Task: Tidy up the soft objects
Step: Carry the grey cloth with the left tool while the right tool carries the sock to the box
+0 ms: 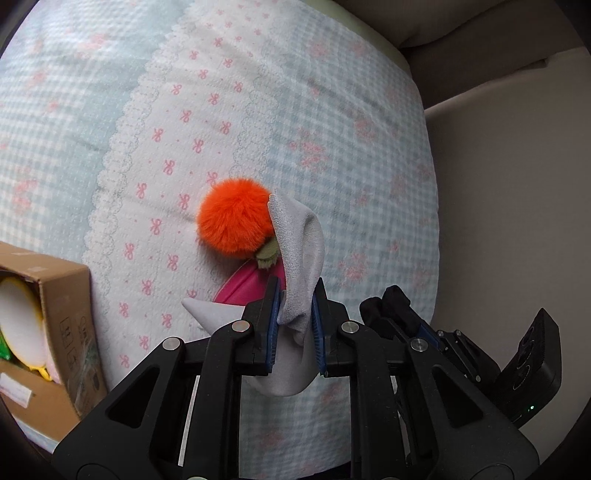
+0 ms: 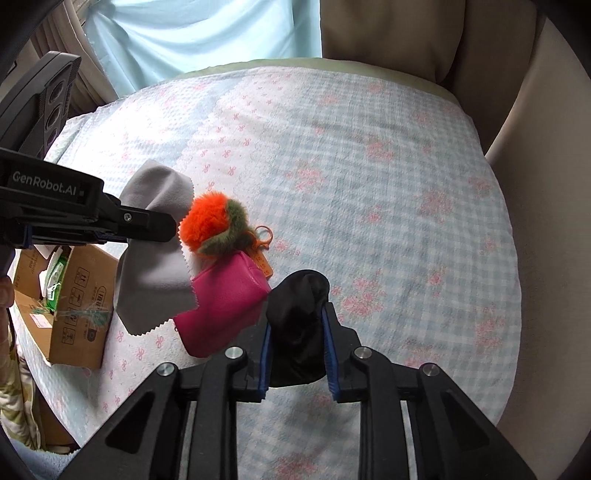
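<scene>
My left gripper (image 1: 294, 295) is shut on a grey cloth (image 1: 301, 243), which hangs from it above the bed; the cloth also shows in the right wrist view (image 2: 155, 243). My right gripper (image 2: 297, 317) is shut on a black soft cloth (image 2: 297, 314), also seen in the left wrist view (image 1: 391, 306). An orange fluffy pom-pom (image 1: 234, 216) with a green leaf part lies on the bedspread, seen too in the right wrist view (image 2: 207, 221). A pink pouch (image 2: 221, 306) lies beside it, under the grey cloth's edge.
An open cardboard box (image 2: 79, 302) holding several items stands on the bed's left side, also in the left wrist view (image 1: 62, 317). The checked bedspread (image 2: 388, 192) stretches right. A beige headboard (image 2: 517, 110) and a blue curtain (image 2: 207, 33) lie beyond.
</scene>
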`<control>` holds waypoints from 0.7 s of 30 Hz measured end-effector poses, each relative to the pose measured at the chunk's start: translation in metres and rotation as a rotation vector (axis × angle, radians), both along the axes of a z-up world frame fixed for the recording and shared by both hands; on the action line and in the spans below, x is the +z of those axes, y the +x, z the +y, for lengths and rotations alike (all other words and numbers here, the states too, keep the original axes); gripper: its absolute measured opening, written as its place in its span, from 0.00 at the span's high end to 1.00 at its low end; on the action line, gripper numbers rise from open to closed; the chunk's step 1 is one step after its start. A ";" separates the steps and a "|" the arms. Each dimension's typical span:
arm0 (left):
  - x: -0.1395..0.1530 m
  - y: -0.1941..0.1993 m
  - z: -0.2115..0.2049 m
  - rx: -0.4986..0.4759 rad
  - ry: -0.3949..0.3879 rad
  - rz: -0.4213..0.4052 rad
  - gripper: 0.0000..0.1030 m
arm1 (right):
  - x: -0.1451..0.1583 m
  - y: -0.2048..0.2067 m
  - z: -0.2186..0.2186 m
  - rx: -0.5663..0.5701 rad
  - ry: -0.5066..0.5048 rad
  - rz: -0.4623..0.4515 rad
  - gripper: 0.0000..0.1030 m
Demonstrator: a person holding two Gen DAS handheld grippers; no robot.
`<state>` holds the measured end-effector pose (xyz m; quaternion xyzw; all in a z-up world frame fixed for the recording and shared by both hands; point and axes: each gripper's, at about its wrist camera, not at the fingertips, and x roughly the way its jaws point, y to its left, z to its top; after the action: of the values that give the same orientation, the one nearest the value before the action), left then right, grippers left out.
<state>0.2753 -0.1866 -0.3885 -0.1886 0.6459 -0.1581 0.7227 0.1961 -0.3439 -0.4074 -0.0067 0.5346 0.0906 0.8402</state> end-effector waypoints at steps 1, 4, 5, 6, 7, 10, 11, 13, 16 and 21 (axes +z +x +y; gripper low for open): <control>0.009 -0.003 0.002 0.001 -0.003 -0.014 0.87 | 0.010 -0.003 0.000 -0.009 0.000 -0.010 0.80; 0.040 -0.014 0.010 0.001 -0.017 -0.053 0.87 | 0.044 -0.018 0.002 -0.046 0.009 -0.043 0.80; 0.050 -0.019 0.013 0.002 -0.020 -0.064 0.87 | 0.055 -0.021 0.003 -0.057 0.006 -0.052 0.80; 0.060 -0.022 0.015 0.005 -0.025 -0.074 0.87 | 0.067 -0.025 0.004 -0.068 0.002 -0.062 0.80; 0.070 -0.027 0.021 0.005 -0.031 -0.083 0.87 | 0.079 -0.027 0.004 -0.077 0.003 -0.073 0.80; 0.102 -0.039 0.034 0.010 -0.033 -0.116 0.87 | 0.118 -0.038 0.009 -0.100 -0.006 -0.107 0.80; 0.112 -0.043 0.040 0.013 -0.036 -0.126 0.87 | 0.130 -0.042 0.011 -0.105 -0.007 -0.118 0.80; 0.133 -0.050 0.052 0.021 -0.037 -0.150 0.87 | 0.153 -0.048 0.017 -0.117 -0.007 -0.134 0.80; 0.161 -0.058 0.073 0.030 -0.030 -0.195 0.87 | 0.182 -0.056 0.029 -0.140 -0.005 -0.162 0.80; 0.196 -0.068 0.122 0.039 -0.009 -0.260 0.87 | 0.215 -0.064 0.064 -0.137 -0.018 -0.195 0.80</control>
<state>0.2076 -0.0644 -0.1923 -0.1824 0.5421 -0.1700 0.8025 0.1319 -0.2797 -0.1928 0.0138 0.4502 0.0270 0.8924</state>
